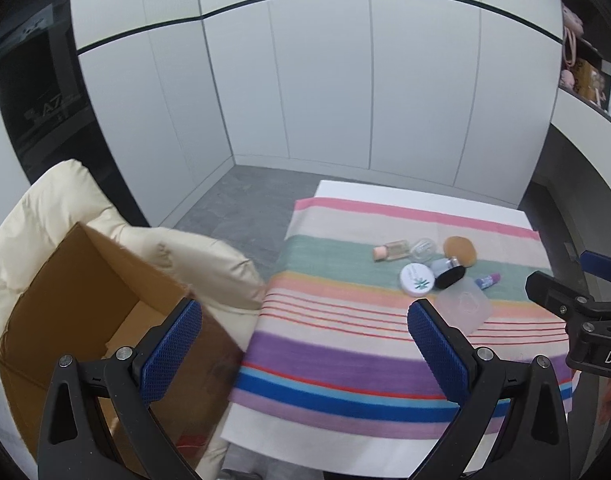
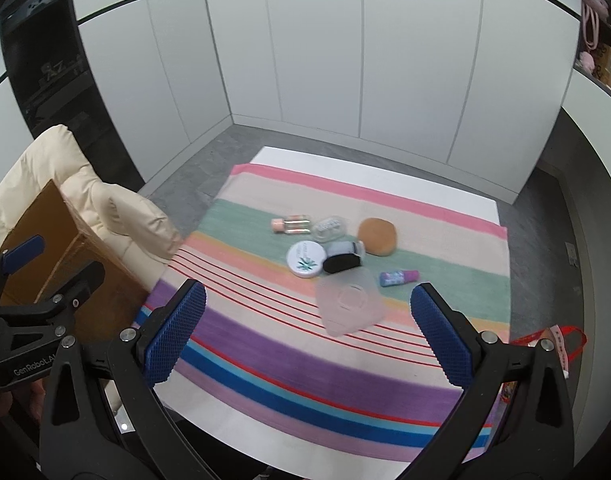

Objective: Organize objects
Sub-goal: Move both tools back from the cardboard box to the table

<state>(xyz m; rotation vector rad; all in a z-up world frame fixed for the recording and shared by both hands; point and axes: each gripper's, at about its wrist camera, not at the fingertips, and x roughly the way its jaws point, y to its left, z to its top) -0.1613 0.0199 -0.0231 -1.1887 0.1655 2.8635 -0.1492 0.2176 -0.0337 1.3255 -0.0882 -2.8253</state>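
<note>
Both grippers, left gripper [image 1: 303, 320] and right gripper [image 2: 307, 306], stood wide open, empty. Cosmetics lay clustered on striped cloth [image 2: 265, 344]. Best first pick: clear flat case [image 2: 350, 305], nearest; then carry to cardboard box [image 1: 105, 304].

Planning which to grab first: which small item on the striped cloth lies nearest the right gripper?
The flat translucent plastic piece. It lies closest to the right gripper; the white round tin and purple tube lie farther back.
</note>
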